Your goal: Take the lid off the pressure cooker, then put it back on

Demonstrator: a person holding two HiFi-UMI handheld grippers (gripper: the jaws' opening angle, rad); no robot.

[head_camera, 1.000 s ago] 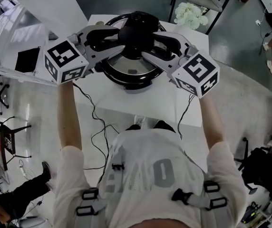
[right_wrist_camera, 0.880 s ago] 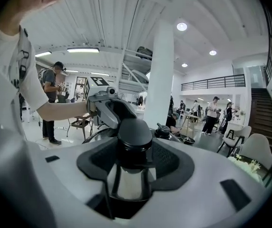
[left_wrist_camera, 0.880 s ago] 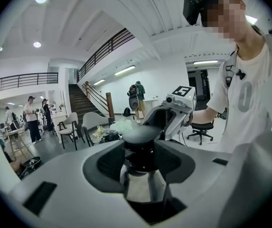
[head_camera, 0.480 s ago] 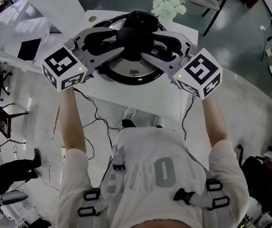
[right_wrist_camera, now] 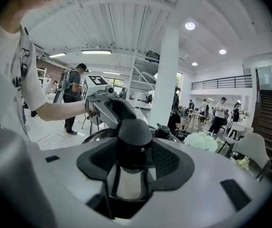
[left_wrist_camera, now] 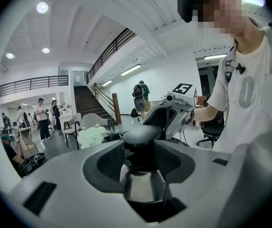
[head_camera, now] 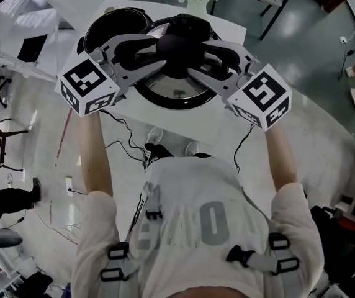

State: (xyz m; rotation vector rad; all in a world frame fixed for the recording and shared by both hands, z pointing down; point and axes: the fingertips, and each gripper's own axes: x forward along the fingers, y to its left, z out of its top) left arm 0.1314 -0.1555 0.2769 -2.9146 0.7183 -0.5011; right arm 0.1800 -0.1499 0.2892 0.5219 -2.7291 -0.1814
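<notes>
As the left gripper (left_wrist_camera: 143,164) and right gripper (right_wrist_camera: 129,167) met head-on, each had its jaws clamped on the knob (head_camera: 176,47) of the lid (head_camera: 176,93) from opposite sides. The knob sat squarely between both pairs of pads. The lid hung off the open pot (head_camera: 97,27), just beside it, over the table (head_camera: 165,121).

The head view looks steeply down from above the person onto the white table (head_camera: 184,124). The left gripper view looks rightward along its jaws, the right gripper view leftward, both from very near. All three views share the black lid knob (head_camera: 176,45)
</notes>
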